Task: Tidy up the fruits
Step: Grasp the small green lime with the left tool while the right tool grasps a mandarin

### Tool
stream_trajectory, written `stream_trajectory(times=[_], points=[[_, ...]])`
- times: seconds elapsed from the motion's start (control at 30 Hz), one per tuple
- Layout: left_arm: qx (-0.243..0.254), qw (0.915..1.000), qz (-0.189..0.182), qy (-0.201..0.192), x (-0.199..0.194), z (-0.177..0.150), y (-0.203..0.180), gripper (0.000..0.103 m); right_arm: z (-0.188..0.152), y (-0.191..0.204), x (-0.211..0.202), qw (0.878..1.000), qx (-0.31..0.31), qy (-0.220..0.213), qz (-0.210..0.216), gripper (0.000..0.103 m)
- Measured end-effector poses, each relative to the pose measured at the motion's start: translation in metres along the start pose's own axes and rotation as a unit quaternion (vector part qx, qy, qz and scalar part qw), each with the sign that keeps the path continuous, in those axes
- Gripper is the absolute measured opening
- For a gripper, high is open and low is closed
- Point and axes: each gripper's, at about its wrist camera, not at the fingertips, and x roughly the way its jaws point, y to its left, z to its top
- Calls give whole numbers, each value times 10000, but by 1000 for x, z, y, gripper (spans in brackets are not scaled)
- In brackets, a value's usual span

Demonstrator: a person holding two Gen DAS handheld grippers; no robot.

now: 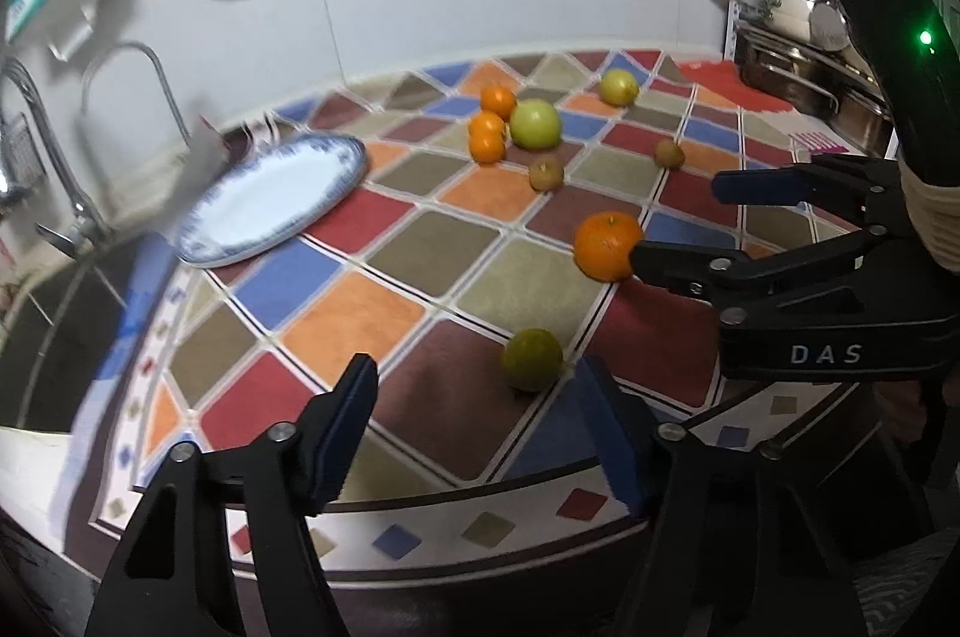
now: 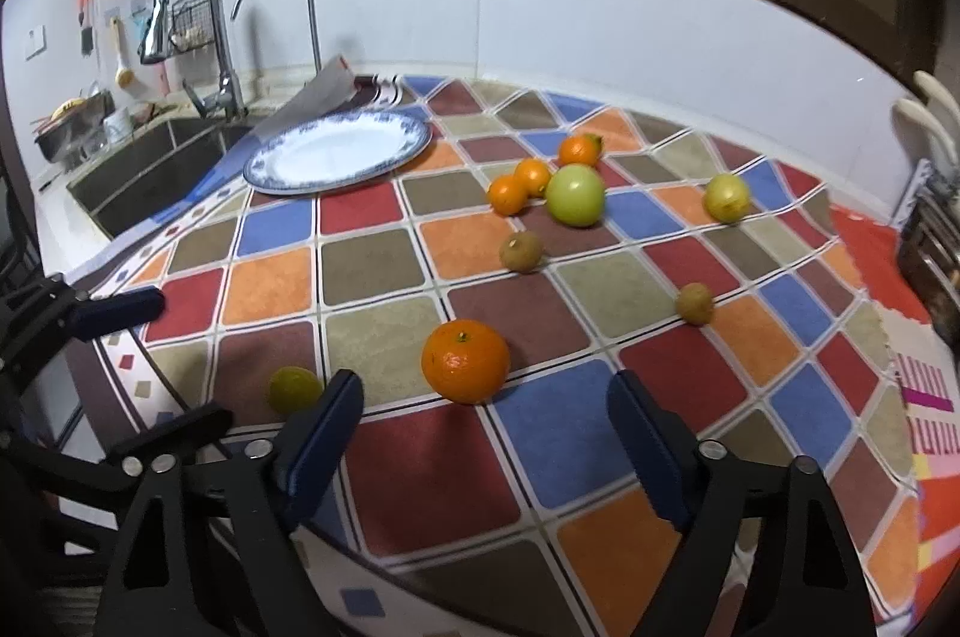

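Reaching over the desk (image 2: 420, 463) with both grippers empty and spread wide, I see fruit scattered loose on the checked cloth (image 1: 354, 319) and nothing yet on the plate (image 2: 336, 154).

My right gripper (image 2: 486, 391) frames the big orange (image 2: 465, 360), which lies just ahead of its fingertips. My left gripper (image 1: 480, 385) has the dull green citrus (image 1: 532, 358) near its right finger.

Every fruit here is round and smooth-skinned, so my worry is rolling. A fingertip nudging the big orange off-centre would likely send it away, perhaps toward the desk's near edge. The green citrus sits close to that edge, so a clumsy push could drop it. The cloth looks soft and a little rumpled at the far right, which may slow a roll but could also bunch under a finger.

The small oranges (image 2: 519, 184) touch the green apple (image 2: 575, 194); lifting one may disturb the others. The glazed plate has only a shallow rim, so fruit set down carelessly could roll off.
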Motion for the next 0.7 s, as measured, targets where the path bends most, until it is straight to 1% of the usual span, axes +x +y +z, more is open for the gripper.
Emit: stream_trajectory(times=[0.07,0.13,0.3,0.37,0.4,0.47,0.5,0.6,0.67,0.7], points=[[-23,9999,-105,108,8,1,0,59,0,-1,10,9999,8,135,63,76],[-40,9996,-199,179,15,2,1,58,1,-2,19,9996,43,257,147,68],[23,9983,-454,353,28,6,-2,47,3,-3,32,9990,52,383,220,63],[61,9974,-587,418,33,8,-4,40,5,-3,37,9988,54,420,253,61],[76,9971,-615,433,35,9,-5,39,5,-3,39,9986,60,443,276,59],[107,9964,-702,467,39,10,-7,30,7,-3,45,9983,70,498,302,55],[115,9959,-750,497,41,11,-7,28,7,-3,46,9982,81,515,303,54],[113,9952,-831,508,44,12,-5,28,8,-5,52,9977,138,569,350,51],[91,9949,-861,518,45,13,-3,28,9,-5,53,9974,147,588,398,48],[82,9947,-886,518,46,14,-2,28,9,-4,54,9972,143,601,422,44]])
